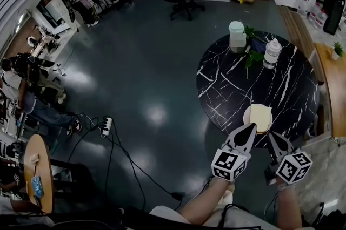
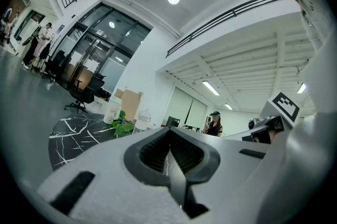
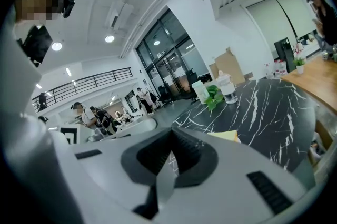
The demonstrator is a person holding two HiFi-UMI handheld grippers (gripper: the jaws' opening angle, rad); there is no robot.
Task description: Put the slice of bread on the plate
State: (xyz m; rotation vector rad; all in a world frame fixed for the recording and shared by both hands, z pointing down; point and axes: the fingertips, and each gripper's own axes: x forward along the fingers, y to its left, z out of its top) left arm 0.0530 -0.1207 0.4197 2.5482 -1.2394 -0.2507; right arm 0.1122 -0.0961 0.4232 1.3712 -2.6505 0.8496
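A pale yellow slice of bread [image 1: 260, 114] lies on a round cream plate [image 1: 249, 120] at the near edge of the black marble table [image 1: 238, 83]. In the head view my left gripper [image 1: 251, 127] points at the plate's near rim, its jaws shut and empty. My right gripper [image 1: 271, 135] is just right of it, below the plate, also shut with nothing held. The left gripper view shows that gripper [image 2: 169, 131] with its tips together. The right gripper view shows the other gripper [image 3: 171, 134] likewise closed, with the bread [image 3: 225, 136] peeking over its jaws.
At the table's far side stand a pale green container [image 1: 236, 34], a clear bottle [image 1: 272, 53] and a leafy plant [image 1: 253, 55]. A wooden counter [image 1: 334, 88] runs along the right. A power strip [image 1: 106, 126] and cables lie on the floor at left. People stand far left.
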